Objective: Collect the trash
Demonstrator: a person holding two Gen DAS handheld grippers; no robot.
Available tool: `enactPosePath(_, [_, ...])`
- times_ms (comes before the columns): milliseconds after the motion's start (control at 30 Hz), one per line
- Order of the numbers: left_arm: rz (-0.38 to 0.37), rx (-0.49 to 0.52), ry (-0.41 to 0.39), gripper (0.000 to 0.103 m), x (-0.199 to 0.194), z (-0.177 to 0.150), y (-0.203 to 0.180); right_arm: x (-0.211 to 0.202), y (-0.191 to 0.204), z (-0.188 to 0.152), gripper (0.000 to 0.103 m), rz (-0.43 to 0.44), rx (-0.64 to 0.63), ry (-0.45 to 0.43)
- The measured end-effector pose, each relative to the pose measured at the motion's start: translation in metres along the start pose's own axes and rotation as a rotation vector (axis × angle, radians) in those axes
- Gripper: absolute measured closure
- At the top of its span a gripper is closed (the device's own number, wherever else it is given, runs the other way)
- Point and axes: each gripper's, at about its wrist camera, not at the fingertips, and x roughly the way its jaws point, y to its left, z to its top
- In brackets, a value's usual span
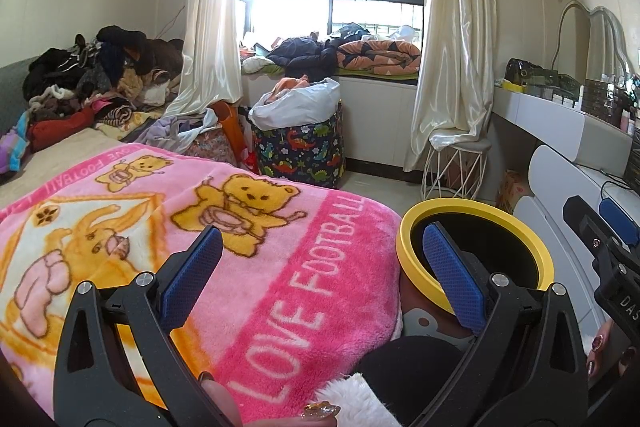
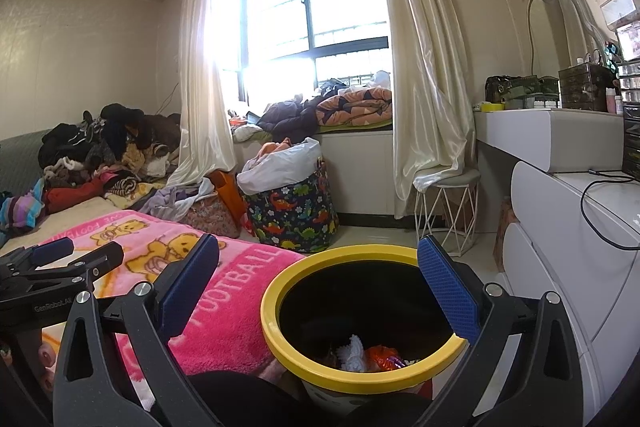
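Note:
A trash bin with a yellow rim (image 2: 280, 281) (image 1: 412, 223) and black inside stands on the floor beside the bed. In the right wrist view, white crumpled tissue (image 2: 354, 349) and an orange wrapper (image 2: 382, 355) lie at its bottom. My right gripper (image 2: 318, 277) hangs open above the bin mouth, nothing between its blue pads. My left gripper (image 1: 320, 267) is open too, over the pink blanket (image 1: 248, 287) at the bed's edge, its right pad over the bin's rim. It also shows at the left of the right wrist view, as the left gripper (image 2: 76, 253).
A dinosaur-print basket (image 2: 294, 211) lined with a white bag stands near the window. Piled clothes (image 2: 100, 151) cover the far bed. A white wire stool (image 2: 446, 215) and white drawers (image 2: 568, 247) line the right side. A person's fingers (image 1: 320, 409) hold the left gripper.

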Motion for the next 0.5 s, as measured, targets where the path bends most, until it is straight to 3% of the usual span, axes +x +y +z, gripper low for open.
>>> enactPosePath(500, [0.0, 0.001, -0.001, 0.011, -0.0002, -0.0015, -0.0001, -0.0008, -0.0015, 0.0003, 0.006, 0.001, 0.002, 0.001])
